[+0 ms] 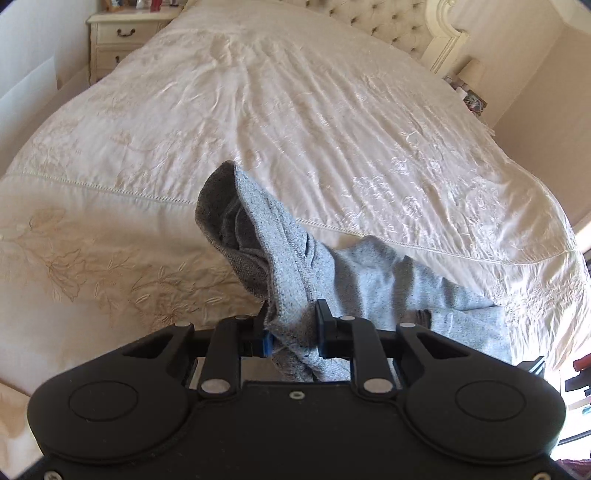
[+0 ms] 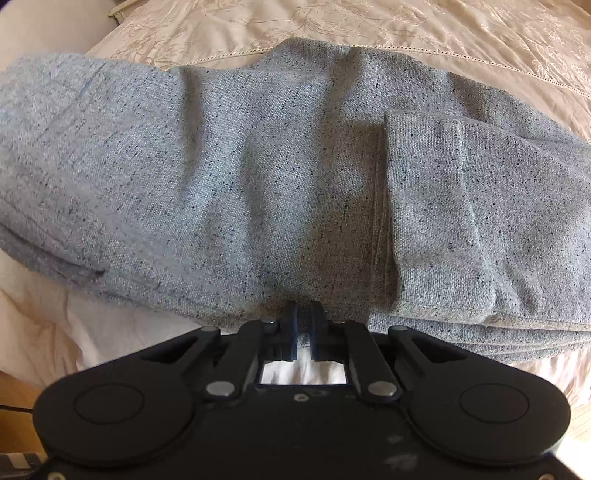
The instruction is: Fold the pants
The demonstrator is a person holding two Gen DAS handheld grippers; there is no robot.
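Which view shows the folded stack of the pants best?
Right wrist. The grey pants fill the frame, lying on the bedspread with stacked layers visible along the near right edge, where the right gripper pinches the edge. The left wrist view shows only a bunched end lifted in the left gripper, the rest trailing right.

Pants [image 2: 258,166]: coarse speckled grey knit; bedspread [image 1: 295,110]: glossy embroidered cream cloth.

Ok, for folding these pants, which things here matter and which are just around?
Part of the job:
grey pants
left gripper, fingers shut on a bunch of the pants
right gripper, fingers pinching the near edge of the pants
bed cover, the folding surface

Just around:
bedside drawers
padded headboard
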